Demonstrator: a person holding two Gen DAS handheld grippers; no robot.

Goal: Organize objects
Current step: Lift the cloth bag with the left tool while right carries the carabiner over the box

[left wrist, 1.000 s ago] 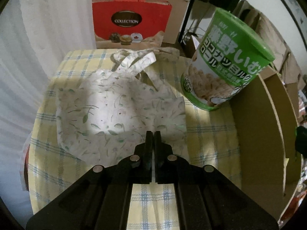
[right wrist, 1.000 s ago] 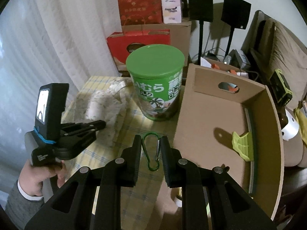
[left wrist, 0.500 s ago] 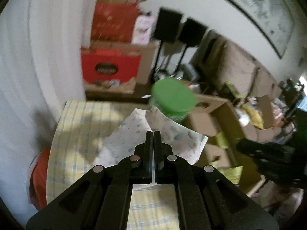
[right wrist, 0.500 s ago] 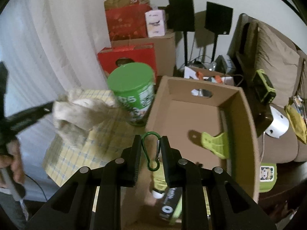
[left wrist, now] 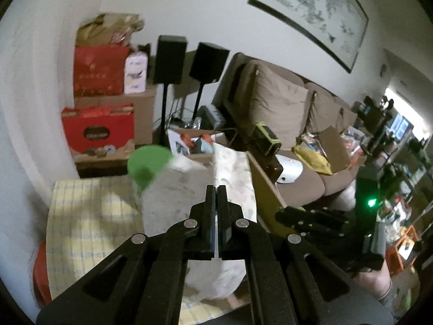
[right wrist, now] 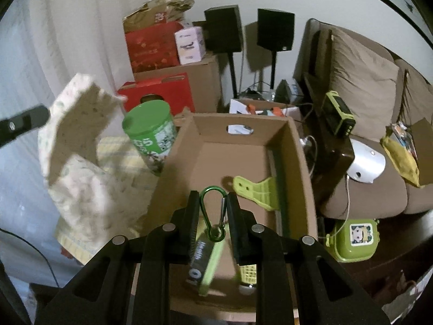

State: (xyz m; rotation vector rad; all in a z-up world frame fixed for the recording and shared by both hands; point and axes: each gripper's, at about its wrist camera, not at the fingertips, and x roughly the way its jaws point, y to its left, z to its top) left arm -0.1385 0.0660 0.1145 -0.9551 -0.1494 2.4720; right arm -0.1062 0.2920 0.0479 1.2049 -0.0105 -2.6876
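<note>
A white leaf-print cloth bag (right wrist: pixel 78 140) hangs in the air, lifted off the yellow checked table (left wrist: pixel 81 216). My left gripper (left wrist: pixel 216 189) is shut on its fabric; the bag (left wrist: pixel 189 195) drapes below and ahead of the fingers. My right gripper (right wrist: pixel 212 197) is shut on a green carabiner (right wrist: pixel 213 211), held over the open cardboard box (right wrist: pixel 300 162). In the box lie a lime-green clip (right wrist: pixel 257 189) and a dark bottle with a green label (right wrist: pixel 203 260). A green-lidded canister (right wrist: pixel 151 135) stands on the table beside the box's left wall.
Red gift boxes (right wrist: pixel 159 94) and cartons are stacked behind the table, with two black speakers on stands (right wrist: pixel 274 29). A brown sofa (right wrist: pixel 365 94) with clutter fills the right. A green lunch box (right wrist: pixel 354 238) sits on the floor by the box.
My left gripper has risen and turned right, lifting the bag off the table. My right gripper has moved with the carabiner from the table's edge to above the box.
</note>
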